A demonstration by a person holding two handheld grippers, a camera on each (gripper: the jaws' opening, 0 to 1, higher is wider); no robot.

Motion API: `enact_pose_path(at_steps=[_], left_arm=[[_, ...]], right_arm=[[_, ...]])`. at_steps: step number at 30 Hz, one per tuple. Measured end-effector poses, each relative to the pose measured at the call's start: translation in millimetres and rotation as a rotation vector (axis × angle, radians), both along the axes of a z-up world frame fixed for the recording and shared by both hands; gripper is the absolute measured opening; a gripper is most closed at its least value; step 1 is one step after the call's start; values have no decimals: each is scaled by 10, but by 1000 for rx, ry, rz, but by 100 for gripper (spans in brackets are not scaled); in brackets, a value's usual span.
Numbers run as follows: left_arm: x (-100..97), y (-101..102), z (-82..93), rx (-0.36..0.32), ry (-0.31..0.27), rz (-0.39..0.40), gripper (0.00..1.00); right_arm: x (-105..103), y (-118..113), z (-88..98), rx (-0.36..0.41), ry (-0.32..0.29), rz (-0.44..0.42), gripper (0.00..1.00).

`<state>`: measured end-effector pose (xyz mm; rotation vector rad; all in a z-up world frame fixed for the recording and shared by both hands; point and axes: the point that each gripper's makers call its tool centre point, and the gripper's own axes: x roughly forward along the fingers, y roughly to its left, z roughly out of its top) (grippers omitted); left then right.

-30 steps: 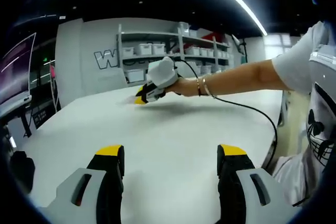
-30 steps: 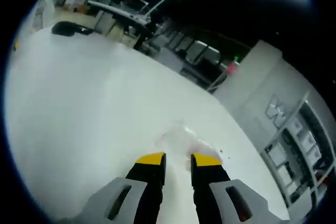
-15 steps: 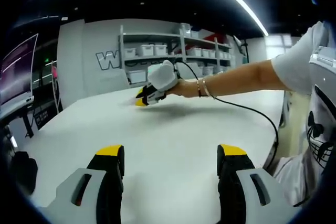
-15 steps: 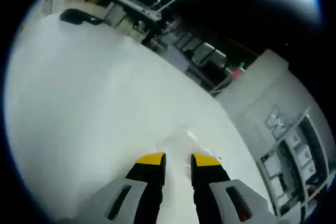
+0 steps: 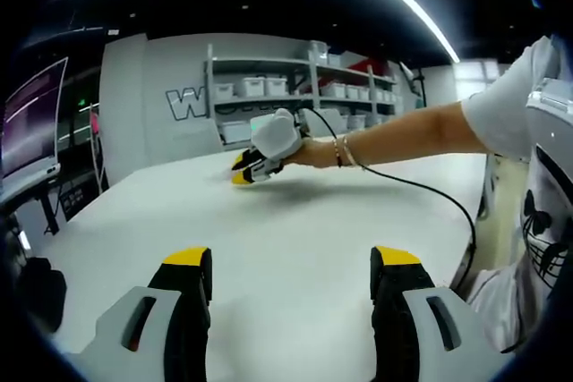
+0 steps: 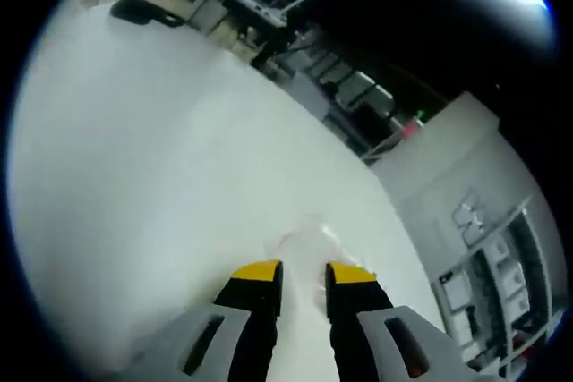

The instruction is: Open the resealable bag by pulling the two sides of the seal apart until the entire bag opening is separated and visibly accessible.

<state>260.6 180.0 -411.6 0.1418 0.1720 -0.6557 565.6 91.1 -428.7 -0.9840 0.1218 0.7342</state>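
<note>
In the left gripper view, the left gripper (image 5: 291, 276) hung over the bare near part of the white table (image 5: 295, 212) with its yellow-tipped jaws spread wide and nothing between them. Far across the table the right gripper (image 5: 240, 170), held by a person's outstretched hand (image 5: 309, 149) with bracelets at the wrist, had its tip down near the tabletop; a black cable (image 5: 439, 194) trailed back from it. Shelving with white bins (image 5: 295, 87) stood behind. In the right gripper view, the right gripper (image 6: 303, 275) had its jaws narrowly apart, a small gap showing between the yellow tips. The clear resealable bag (image 6: 309, 237) lay flat on the table just ahead of those tips; I could not tell whether they touched or pinched its edge.
</note>
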Motion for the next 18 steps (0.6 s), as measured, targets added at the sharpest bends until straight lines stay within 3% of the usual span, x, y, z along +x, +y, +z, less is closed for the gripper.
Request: enact_pose_path(at_steps=[18], left_arm=[[32,110,46,-6,-11,16,71]], right_arm=[[123,93,-37,-44,-25,-8,17]])
